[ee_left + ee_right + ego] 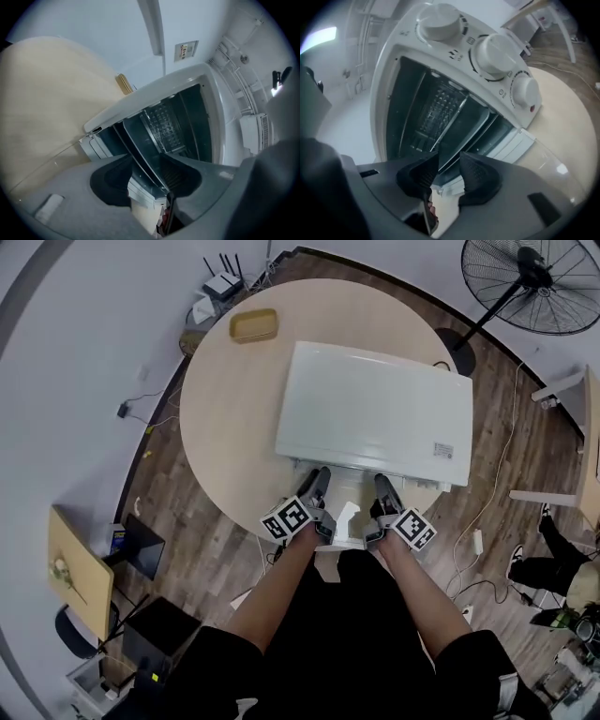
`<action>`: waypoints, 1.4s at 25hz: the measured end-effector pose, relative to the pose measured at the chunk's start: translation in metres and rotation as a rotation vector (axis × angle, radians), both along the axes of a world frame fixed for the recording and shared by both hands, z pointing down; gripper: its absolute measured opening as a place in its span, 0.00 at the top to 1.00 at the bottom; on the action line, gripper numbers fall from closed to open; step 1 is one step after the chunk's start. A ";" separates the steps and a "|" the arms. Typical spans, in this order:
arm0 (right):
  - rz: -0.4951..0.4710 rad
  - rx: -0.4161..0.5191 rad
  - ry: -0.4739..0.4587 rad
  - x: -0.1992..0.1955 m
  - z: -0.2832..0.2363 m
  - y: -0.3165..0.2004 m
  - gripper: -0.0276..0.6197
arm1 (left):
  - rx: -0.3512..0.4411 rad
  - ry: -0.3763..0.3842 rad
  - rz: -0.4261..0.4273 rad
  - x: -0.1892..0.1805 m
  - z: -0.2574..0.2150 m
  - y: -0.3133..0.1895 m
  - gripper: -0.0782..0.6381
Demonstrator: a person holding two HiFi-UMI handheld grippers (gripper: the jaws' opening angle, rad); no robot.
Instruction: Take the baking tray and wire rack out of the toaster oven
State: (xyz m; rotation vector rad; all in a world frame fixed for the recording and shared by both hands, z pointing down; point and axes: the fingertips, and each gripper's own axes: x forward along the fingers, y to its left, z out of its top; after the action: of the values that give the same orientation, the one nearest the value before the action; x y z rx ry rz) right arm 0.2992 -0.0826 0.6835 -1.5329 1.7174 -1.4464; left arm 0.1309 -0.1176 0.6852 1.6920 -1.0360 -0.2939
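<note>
Dark baking tray (140,140) inside white toaster oven (375,413).

this is looking like an improvised test room or office, not a kitchen: a toaster oven (375,413) is sitting on a round table (220,427) over a wood-plank floor (187,554). cables (506,451) are trailing across that floor, with a router (222,283) and pedestal fan (536,282) standing nearby.

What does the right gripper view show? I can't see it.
An open white oven fills the view, a wire rack inside. The tool has its jaws apart just in front. Three knobs line the oven's panel.
</note>
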 end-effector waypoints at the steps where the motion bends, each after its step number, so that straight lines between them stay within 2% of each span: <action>1: 0.028 -0.007 -0.018 0.002 0.004 -0.005 0.77 | -0.002 0.008 -0.002 0.001 0.001 -0.006 0.65; 8: 0.147 -0.030 -0.089 0.014 0.025 -0.027 0.77 | -0.075 0.071 -0.024 0.016 0.022 -0.031 0.64; 13: 0.195 -0.013 -0.119 0.022 0.030 -0.044 0.77 | -0.084 0.097 -0.046 0.025 0.027 -0.048 0.64; 17: 0.206 -0.015 -0.121 0.025 0.035 -0.058 0.77 | -0.096 0.100 -0.026 0.032 0.031 -0.060 0.64; 24: 0.227 -0.042 -0.126 0.029 0.047 -0.066 0.77 | -0.130 0.105 -0.046 0.035 0.042 -0.074 0.64; 30: 0.240 -0.064 -0.131 0.035 0.056 -0.078 0.77 | -0.152 0.143 -0.077 0.035 0.048 -0.084 0.65; 35: 0.244 -0.043 -0.161 0.035 0.058 -0.079 0.81 | -0.137 0.169 -0.098 0.035 0.046 -0.085 0.65</action>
State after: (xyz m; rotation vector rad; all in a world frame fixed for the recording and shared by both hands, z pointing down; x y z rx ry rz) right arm 0.3341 -0.1616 0.7413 -1.5415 1.3631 -1.4446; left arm 0.1662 -0.2023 0.7315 1.4698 -0.9916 -0.4132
